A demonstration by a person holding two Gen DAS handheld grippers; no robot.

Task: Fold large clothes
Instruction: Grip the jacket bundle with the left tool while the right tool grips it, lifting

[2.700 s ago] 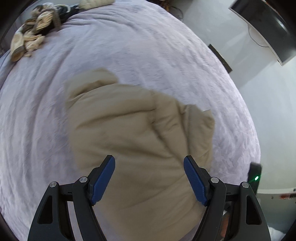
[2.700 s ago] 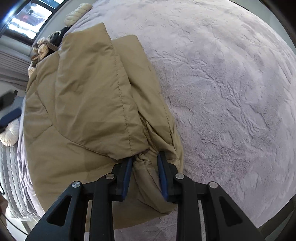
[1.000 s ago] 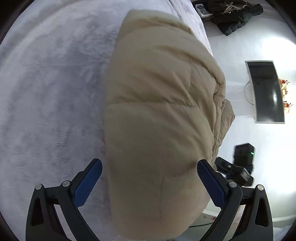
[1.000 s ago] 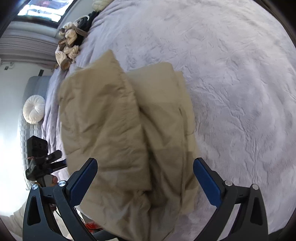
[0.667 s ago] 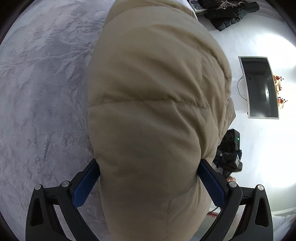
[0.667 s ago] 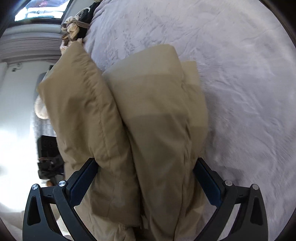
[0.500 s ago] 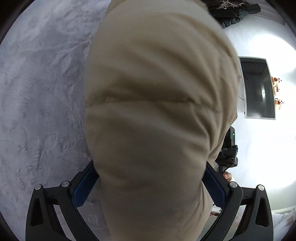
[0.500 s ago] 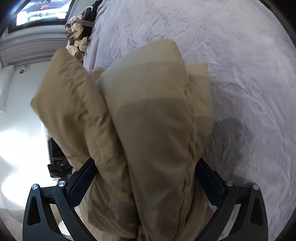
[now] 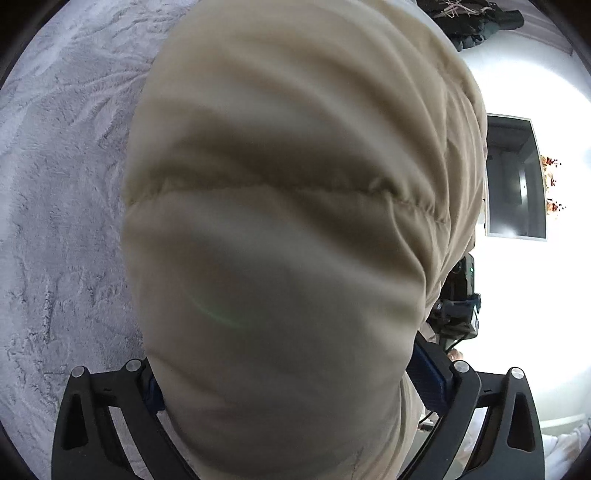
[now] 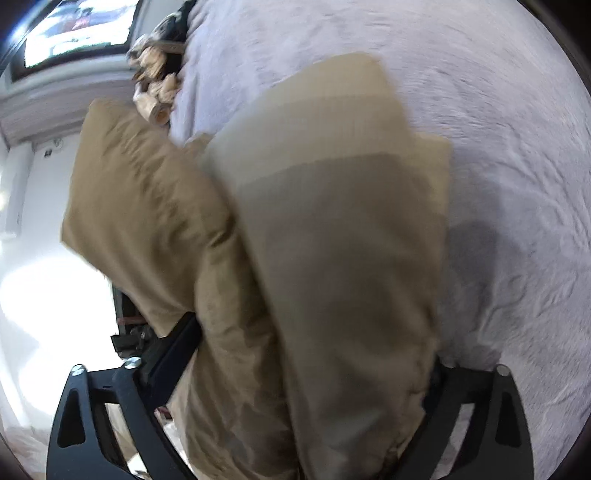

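Note:
A folded tan puffer jacket [image 9: 288, 221] lies on the lavender bed cover [image 9: 55, 192] and fills most of the left wrist view. My left gripper [image 9: 291, 373] straddles its near end with the jaws wide. The padding bulges over both blue pads [image 9: 430, 373]. In the right wrist view the jacket [image 10: 332, 229] shows as two thick folded layers. My right gripper [image 10: 303, 354] is closing on them, and its fingers [image 10: 173, 350] sink into the fabric on both sides. The fingertips of both grippers are hidden by cloth.
A dark screen [image 9: 515, 177] hangs on the white wall, above a black camera rig [image 9: 458, 306]. Dark clothing [image 9: 476, 22] lies past the bed's far corner. A heap of beige cloth [image 10: 155, 85] sits at the bed's far edge, below a window [image 10: 74, 33].
Both grippers came down and forward over the folded jacket, which now fills the space between their jaws. The right jaws have narrowed onto it, and the padding bulges more.

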